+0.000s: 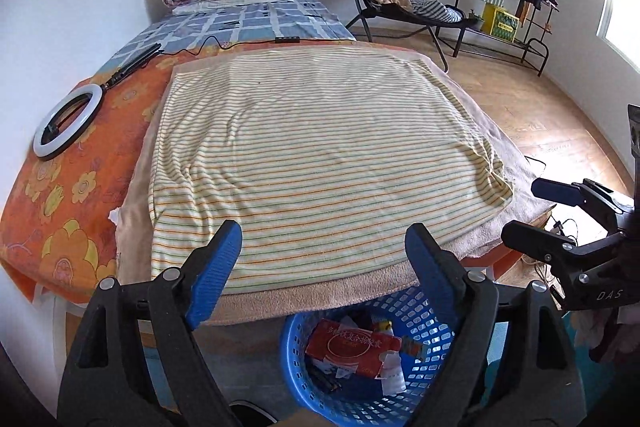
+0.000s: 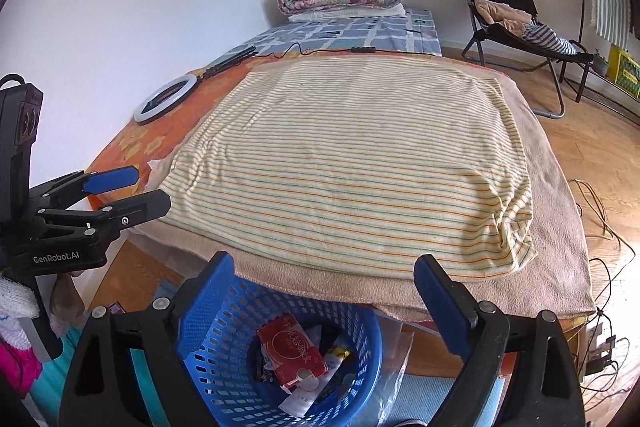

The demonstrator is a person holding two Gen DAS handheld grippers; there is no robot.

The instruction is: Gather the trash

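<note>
Left wrist view: the left gripper (image 1: 322, 247) stands wide and empty above the blue basket (image 1: 296, 359), which sits on the floor at the foot of the striped blanket (image 1: 320, 155) and holds a red packet (image 1: 348, 345) among scraps. The right gripper (image 2: 324, 291), likewise wide and empty, hangs over the same basket. Judged best practice: scan the blanket for leftover trash before descending.

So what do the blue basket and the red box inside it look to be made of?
Blue basket: moulded plastic with a slight sheen, its wall pierced by regular slots. Red box: probably printed cardboard, matte, with flat faces, folded edges and a torn white end.
</note>
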